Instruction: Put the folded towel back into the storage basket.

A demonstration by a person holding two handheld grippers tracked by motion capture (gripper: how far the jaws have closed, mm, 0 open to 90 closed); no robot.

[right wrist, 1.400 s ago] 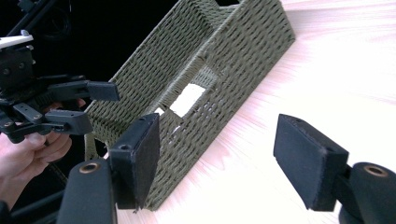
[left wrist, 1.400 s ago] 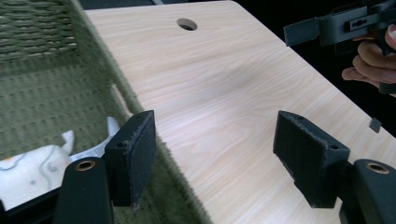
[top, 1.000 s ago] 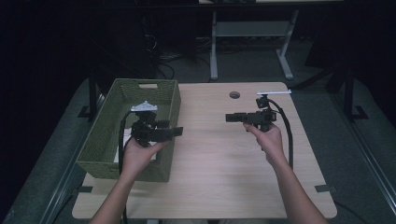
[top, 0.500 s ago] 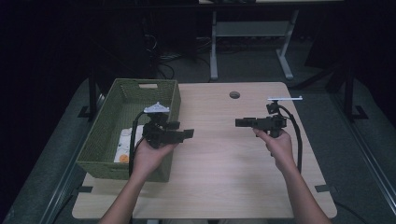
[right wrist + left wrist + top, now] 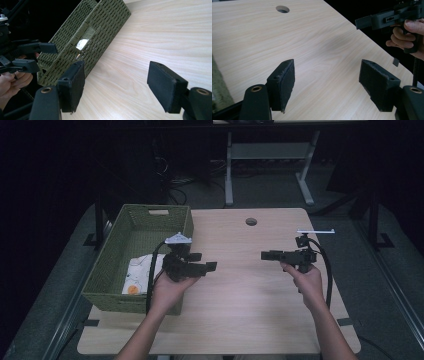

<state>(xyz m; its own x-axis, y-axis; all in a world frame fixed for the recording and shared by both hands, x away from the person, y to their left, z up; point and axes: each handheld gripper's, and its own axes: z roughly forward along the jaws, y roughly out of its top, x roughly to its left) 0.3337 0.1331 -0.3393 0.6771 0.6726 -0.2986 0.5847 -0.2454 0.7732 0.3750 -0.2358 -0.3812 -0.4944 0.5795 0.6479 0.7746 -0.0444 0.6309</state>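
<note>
2 grippers in your hands, left gripper (image 5: 207,266) and right gripper (image 5: 266,254), both jaws wide, empty, above the counter (image 5: 240,305). 1 green basket (image 5: 112,265) holds 1 white packet (image 5: 137,272).

A basket (image 5: 111,270) is set on the table's (image 5: 250,320) left side, with a packet (image 5: 140,272) laid inside it (toward its near end). A hole (image 5: 251,221) is found at the table's far edge, right of the basket.
</note>
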